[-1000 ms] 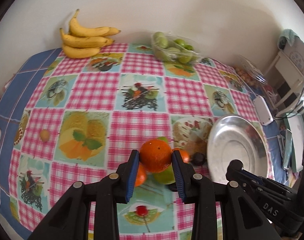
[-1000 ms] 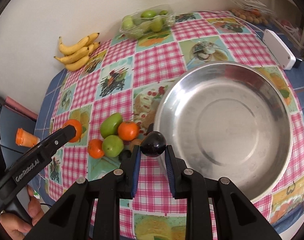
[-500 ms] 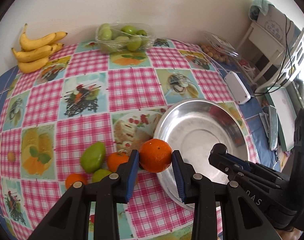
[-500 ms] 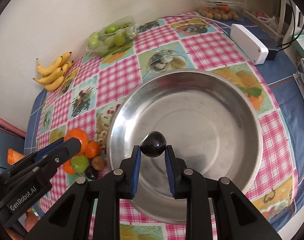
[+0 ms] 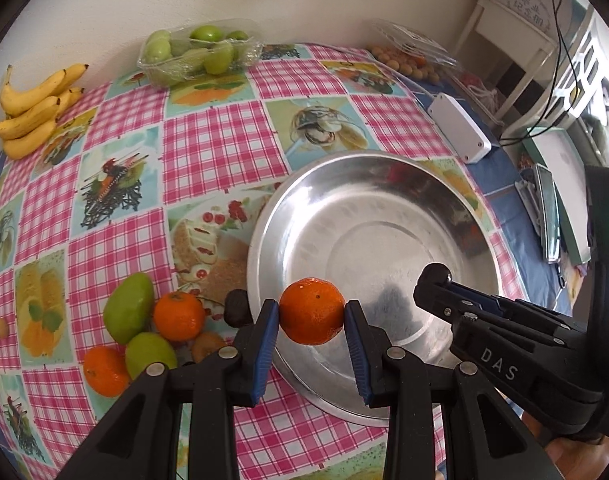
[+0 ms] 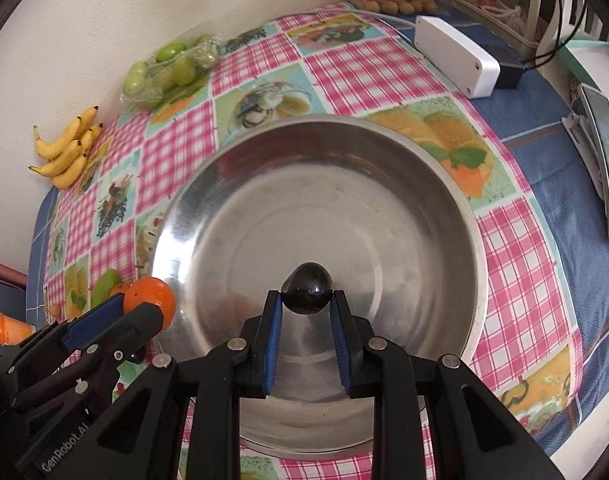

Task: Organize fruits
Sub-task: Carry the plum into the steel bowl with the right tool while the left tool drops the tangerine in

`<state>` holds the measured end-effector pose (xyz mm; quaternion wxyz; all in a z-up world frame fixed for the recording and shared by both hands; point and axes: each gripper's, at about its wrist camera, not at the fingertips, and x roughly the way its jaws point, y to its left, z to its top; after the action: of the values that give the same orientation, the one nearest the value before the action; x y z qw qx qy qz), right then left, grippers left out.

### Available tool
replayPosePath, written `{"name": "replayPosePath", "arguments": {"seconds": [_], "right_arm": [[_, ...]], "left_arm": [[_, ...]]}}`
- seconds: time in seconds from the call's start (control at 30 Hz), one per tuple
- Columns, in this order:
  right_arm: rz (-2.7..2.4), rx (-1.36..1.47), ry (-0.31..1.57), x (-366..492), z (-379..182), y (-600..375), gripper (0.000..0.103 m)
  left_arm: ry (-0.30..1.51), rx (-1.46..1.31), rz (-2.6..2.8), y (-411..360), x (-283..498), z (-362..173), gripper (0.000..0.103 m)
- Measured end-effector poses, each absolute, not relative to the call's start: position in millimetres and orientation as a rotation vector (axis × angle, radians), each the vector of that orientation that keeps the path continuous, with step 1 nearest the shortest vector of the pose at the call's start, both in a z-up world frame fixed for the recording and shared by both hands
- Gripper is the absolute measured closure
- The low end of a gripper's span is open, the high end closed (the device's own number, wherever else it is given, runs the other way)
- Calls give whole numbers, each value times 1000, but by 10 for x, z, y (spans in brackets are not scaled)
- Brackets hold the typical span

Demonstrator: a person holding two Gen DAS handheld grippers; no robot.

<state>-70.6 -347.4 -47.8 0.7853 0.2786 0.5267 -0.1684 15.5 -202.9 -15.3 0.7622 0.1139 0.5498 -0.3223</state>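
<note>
My left gripper (image 5: 312, 316) is shut on an orange (image 5: 312, 311) and holds it over the near left rim of a wide steel bowl (image 5: 384, 184). My right gripper (image 6: 306, 300) is shut on a dark plum (image 6: 307, 294) and holds it above the inside of the bowl (image 6: 384, 160). The bowl holds no fruit. Left of the bowl lie loose fruits: two oranges (image 5: 179, 315), a green mango (image 5: 129, 307), a green fruit (image 5: 150, 354), a brown fruit (image 5: 208, 345) and a dark plum (image 5: 235, 312).
Bananas (image 5: 32, 110) and a clear tray of green fruits (image 5: 196, 52) sit at the back by the wall. A tray of small brown fruits (image 5: 408, 60) and a white box (image 5: 458, 132) lie at the right. The checked tablecloth (image 5: 216, 144) covers the table.
Both grippers moved right and forward with their fruits. The left gripper went from the fruit pile to the bowl's rim, and the right gripper went further in over the bowl.
</note>
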Motion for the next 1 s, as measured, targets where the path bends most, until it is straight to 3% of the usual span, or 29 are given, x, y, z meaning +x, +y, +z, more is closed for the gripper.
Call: {"name": "replayPosePath", "arguments": {"seconds": [0.8, 0.87, 0.9, 0.93, 1.0], "right_arm": [[-381, 588, 1198, -695, -589, -3460, 76], [-382, 583, 1185, -704, -557, -3461, 70], [-382, 582, 1179, -708, -542, -3460, 60], [-379, 580, 1171, -710, -522, -3455, 50], [-375, 567, 1163, -708, -492, -3438, 40]], "left_arm": [[1261, 250, -732, -2077, 127, -261, 66], [1261, 239, -733, -2052, 134, -225, 66], [1260, 232, -732, -2028, 139, -202, 65], [1259, 224, -727, -2005, 149, -182, 60], [1253, 209, -706, -1932, 175, -144, 50]]}}
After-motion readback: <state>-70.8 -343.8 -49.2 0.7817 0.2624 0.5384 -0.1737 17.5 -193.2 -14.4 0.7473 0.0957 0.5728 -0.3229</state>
